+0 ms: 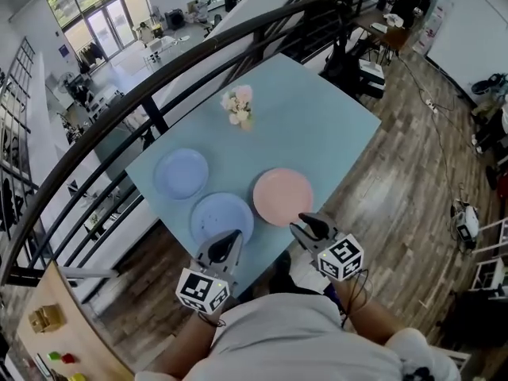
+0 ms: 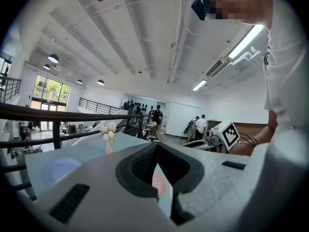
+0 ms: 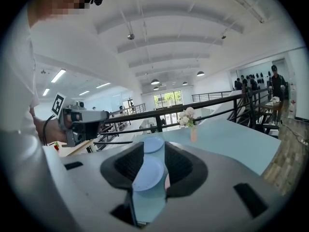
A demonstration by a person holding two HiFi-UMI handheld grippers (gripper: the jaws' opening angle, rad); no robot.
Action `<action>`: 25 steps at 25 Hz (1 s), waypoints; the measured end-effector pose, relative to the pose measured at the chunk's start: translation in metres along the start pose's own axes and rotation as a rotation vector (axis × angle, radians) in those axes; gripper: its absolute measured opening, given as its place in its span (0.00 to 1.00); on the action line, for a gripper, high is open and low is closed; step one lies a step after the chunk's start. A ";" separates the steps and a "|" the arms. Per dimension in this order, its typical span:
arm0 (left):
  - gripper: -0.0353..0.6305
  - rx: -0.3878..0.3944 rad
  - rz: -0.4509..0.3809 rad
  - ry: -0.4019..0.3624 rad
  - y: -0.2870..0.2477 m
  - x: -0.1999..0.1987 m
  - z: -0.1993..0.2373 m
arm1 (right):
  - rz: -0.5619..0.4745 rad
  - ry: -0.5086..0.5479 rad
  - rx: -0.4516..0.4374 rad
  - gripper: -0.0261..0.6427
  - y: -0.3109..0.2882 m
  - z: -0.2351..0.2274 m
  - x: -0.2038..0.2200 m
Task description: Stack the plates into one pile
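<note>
Three plates lie apart on the light blue table: a far blue plate, a near blue plate and a pink plate. My left gripper hovers at the near blue plate's front rim; its tips meet, with nothing held. My right gripper hangs at the pink plate's near edge, open and empty. In the left gripper view, the left gripper frames the pink plate, with a blue plate to the left. Between the jaws of the right gripper both blue plates show.
A small vase of pale flowers stands on the table beyond the plates. A dark metal railing runs along the table's left side over a drop to a lower floor. Wooden floor lies to the right, with people and desks farther off.
</note>
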State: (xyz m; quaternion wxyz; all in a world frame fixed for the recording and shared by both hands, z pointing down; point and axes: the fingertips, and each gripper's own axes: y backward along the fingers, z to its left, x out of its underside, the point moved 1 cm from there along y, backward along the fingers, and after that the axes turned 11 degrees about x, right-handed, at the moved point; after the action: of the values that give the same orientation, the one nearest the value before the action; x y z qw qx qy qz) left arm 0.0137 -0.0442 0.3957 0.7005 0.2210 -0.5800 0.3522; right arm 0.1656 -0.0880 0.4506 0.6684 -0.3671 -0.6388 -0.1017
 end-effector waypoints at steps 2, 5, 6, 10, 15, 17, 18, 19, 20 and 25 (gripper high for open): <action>0.06 -0.013 0.018 0.012 -0.012 0.007 0.005 | 0.022 -0.002 -0.004 0.25 -0.005 -0.015 0.007; 0.06 -0.027 0.046 0.035 -0.032 0.018 0.013 | 0.063 -0.013 -0.005 0.25 -0.015 -0.039 0.020; 0.06 -0.030 0.054 0.043 -0.039 0.022 0.015 | 0.077 -0.018 -0.004 0.25 -0.019 -0.047 0.024; 0.06 -0.043 0.089 0.069 -0.062 0.039 0.026 | 0.121 -0.039 -0.008 0.25 -0.036 -0.075 0.039; 0.06 -0.065 0.138 0.117 -0.086 0.065 0.036 | 0.184 -0.057 -0.013 0.26 -0.052 -0.105 0.062; 0.06 -0.069 0.160 0.131 -0.097 0.076 0.042 | 0.214 -0.062 -0.017 0.26 -0.059 -0.117 0.071; 0.06 -0.072 0.173 0.136 -0.102 0.082 0.045 | 0.231 -0.063 -0.019 0.26 -0.063 -0.122 0.076; 0.06 -0.076 0.186 0.142 -0.106 0.087 0.049 | 0.248 -0.064 -0.020 0.26 -0.067 -0.126 0.080; 0.06 -0.081 0.196 0.149 -0.109 0.093 0.053 | 0.265 -0.065 -0.020 0.26 -0.071 -0.130 0.085; 0.06 -0.097 0.230 0.184 -0.125 0.114 0.064 | 0.326 -0.077 -0.008 0.27 -0.086 -0.152 0.107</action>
State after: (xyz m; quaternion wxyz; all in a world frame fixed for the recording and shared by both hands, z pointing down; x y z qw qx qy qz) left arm 0.0744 -0.1450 0.5333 0.7155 0.0859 -0.5513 0.4205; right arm 0.2497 -0.2082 0.5943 0.6497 -0.4724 -0.5953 0.0196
